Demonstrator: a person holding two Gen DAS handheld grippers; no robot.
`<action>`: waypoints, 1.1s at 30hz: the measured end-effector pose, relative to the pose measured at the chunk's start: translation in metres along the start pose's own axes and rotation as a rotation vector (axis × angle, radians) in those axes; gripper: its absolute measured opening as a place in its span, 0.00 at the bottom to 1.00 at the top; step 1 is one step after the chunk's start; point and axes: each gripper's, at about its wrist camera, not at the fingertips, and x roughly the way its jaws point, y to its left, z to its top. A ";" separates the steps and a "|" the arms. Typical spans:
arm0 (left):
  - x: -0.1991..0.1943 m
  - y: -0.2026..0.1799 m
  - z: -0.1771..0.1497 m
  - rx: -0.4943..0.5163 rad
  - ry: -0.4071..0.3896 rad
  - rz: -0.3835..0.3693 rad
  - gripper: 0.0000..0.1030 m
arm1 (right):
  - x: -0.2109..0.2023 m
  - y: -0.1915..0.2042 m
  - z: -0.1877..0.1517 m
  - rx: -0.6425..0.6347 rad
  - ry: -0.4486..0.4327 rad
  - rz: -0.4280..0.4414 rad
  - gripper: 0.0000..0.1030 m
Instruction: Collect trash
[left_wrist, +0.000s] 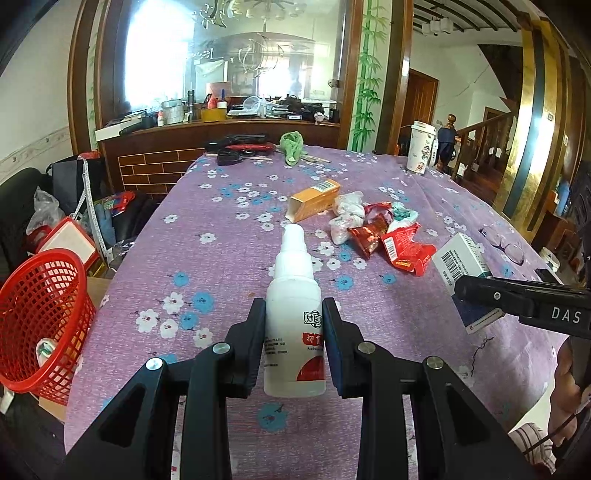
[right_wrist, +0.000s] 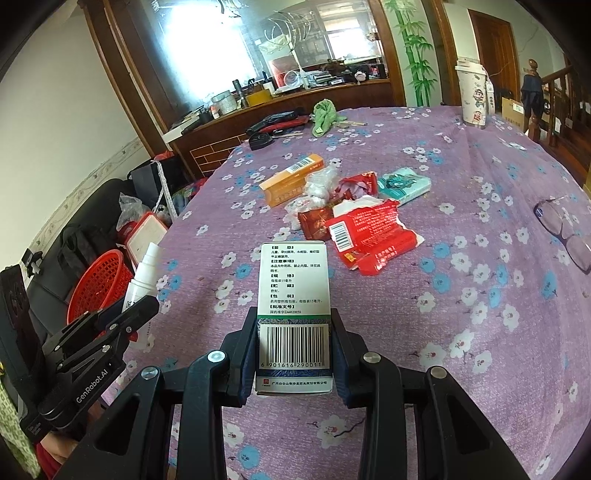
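Low in the centre of the left wrist view, our left hand-held gripper (left_wrist: 294, 343) is clamped narrowly on a white spray bottle (left_wrist: 294, 314), its pads pressing the bottle's sides and its nozzle pointing away up the frame; low in the centre of the right wrist view, our right hand-held gripper (right_wrist: 294, 350) grips a white medicine box (right_wrist: 293, 314) by its barcode end. Both pieces hang above the purple flowered counter (left_wrist: 221, 258), so we judge the step in hand to be carrying them to the red mesh basket (left_wrist: 44, 317), which sits off the counter's edge at the lower left of the left view and already has some scrap in its bottom. To do this well, we should swing the bottle left until it is fully over the basket's rim before letting go, since the bottle is smooth and long and could tip out or bounce off the mesh wall; the box should follow afterwards, so the two tools do not crowd each other over one small opening. Further up the counter, more trash waits: an orange carton (left_wrist: 314, 199), crumpled white wads (left_wrist: 345, 218), red wrappers (left_wrist: 399, 247) and a teal tissue pack (right_wrist: 404, 186). We should leave the eyeglasses (right_wrist: 563, 230) at the right edge, the tall cup (left_wrist: 421, 147) and the green cloth (left_wrist: 291, 146).
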 end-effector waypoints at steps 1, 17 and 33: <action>-0.001 0.001 0.000 -0.003 -0.001 0.003 0.28 | 0.000 0.002 0.000 -0.003 0.000 0.001 0.36; -0.017 0.052 0.002 -0.086 -0.037 0.074 0.28 | 0.015 0.042 0.016 -0.075 0.025 0.032 0.36; -0.041 0.125 -0.005 -0.192 -0.075 0.168 0.28 | 0.037 0.103 0.030 -0.181 0.062 0.080 0.36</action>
